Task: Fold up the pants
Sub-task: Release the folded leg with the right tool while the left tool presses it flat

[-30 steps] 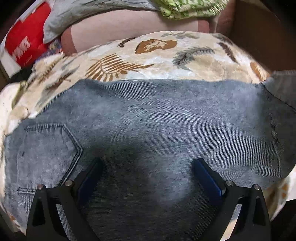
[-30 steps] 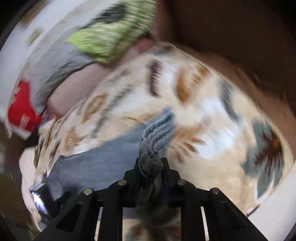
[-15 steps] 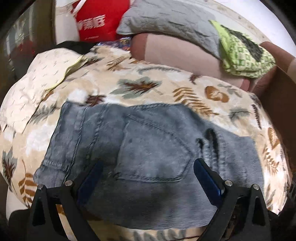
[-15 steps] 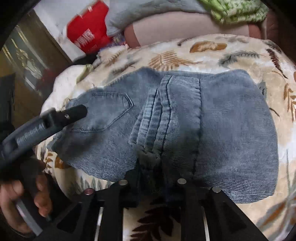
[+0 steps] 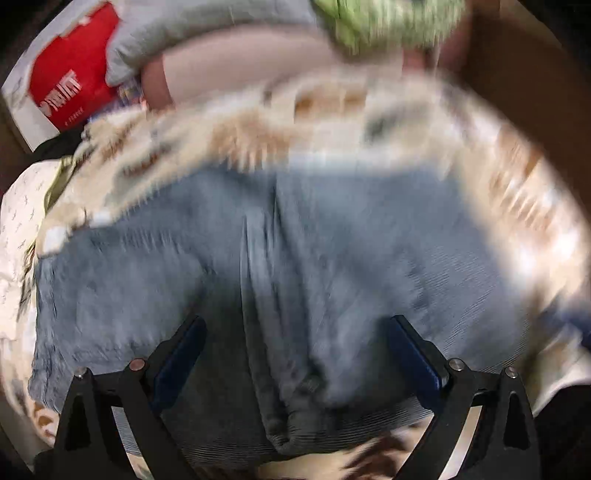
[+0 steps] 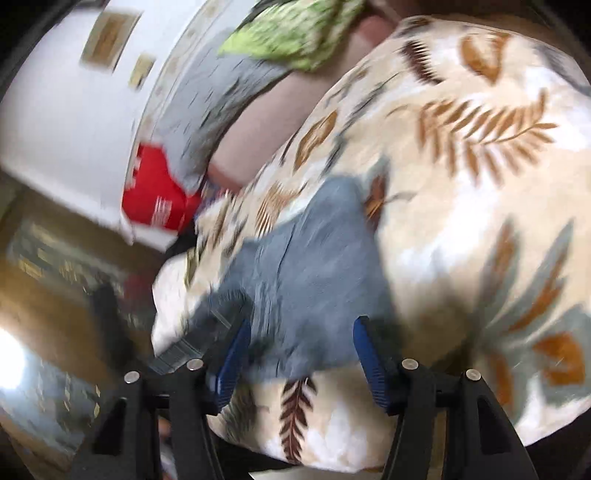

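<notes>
Grey-blue denim pants lie folded in a compact block on a leaf-print blanket. A ridge of bunched fabric runs down their middle toward the near edge. My left gripper hovers over that near edge, open, with nothing between its blue pads. In the right wrist view the pants stretch away from my right gripper. Its jaws are opening, and denim lies between the blue fingers without being pressed. Both views are blurred by motion.
A pink bolster, a grey quilted pillow and a green patterned cloth lie at the far side of the blanket. A red and white bag stands at the far left. A white wall shows left in the right wrist view.
My right gripper was shut on the bunched pants hem and has let it go, its fingers now spread. It has swung down and rolled. The left view slid from the back pocket toward the folded middle.
</notes>
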Tool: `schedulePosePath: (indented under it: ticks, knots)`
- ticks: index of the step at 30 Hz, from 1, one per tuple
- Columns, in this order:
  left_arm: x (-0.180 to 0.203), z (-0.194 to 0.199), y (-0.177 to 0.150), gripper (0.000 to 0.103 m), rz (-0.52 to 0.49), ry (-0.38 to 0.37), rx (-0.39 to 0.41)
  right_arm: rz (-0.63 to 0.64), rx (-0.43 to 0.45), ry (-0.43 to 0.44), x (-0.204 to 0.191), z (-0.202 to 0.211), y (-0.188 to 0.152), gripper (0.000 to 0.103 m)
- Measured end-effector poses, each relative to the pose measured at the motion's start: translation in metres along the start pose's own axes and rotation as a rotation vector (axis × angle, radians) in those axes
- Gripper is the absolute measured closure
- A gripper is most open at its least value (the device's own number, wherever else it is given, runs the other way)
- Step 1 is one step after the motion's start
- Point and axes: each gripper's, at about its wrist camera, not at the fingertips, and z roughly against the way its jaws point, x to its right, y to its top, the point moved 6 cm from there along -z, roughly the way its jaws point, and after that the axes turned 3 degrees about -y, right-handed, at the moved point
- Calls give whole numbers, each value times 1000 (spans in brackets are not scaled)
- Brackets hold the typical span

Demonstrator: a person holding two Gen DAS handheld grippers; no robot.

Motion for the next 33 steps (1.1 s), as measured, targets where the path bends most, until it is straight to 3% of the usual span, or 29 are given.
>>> schedulePosePath:
  ticks: [2,6,7,9,12,14,16,18,20,23,24,25,26,29,31,33]
  knots:
    - [-5,0,-5,3,32,-24,48,-28,-30,41,-3,-3,17,41]
    - [-5,5,-3,5,39,-19,38,-75,-145,170,-16,-39,36,41]
    - [-6,11,-2,5,46,-18,46,-104,-195,153,-10,-57,33,40]
    - [-9,32,7,5,74,-44,116,-119,-328,9,10,-98,14,41]
    - [-5,59,24,5,71,-76,214,-112,-297,59,3,-89,23,43]
    - [6,55,32,5,58,-120,207,-65,-224,55,-7,-74,42,43]
    - [17,39,31,5,15,-101,165,-19,-194,31,-13,-67,59,43]
    - [22,9,24,5,-9,-59,74,27,-183,-56,-9,-72,74,43]
    - [18,-9,14,3,19,-73,18,109,-183,-182,-4,-89,87,43]
    - [15,-12,11,2,32,-95,42,165,-215,-216,-1,-120,98,43]
    - [15,-12,11,2,36,-97,39,199,-238,-249,-1,-132,97,47]
    - [15,-13,10,2,39,-99,38,208,-248,-280,0,-143,97,72]
    - [15,-12,10,2,36,-98,42,196,-250,-295,3,-149,98,81]
    - [16,-11,7,1,30,-93,65,167,-211,-325,9,-153,100,83]
    - [16,-10,8,1,32,-92,65,216,-190,-346,1,-152,98,82]
    - [16,-9,8,1,33,-102,60,203,-171,-309,-5,-137,97,80]
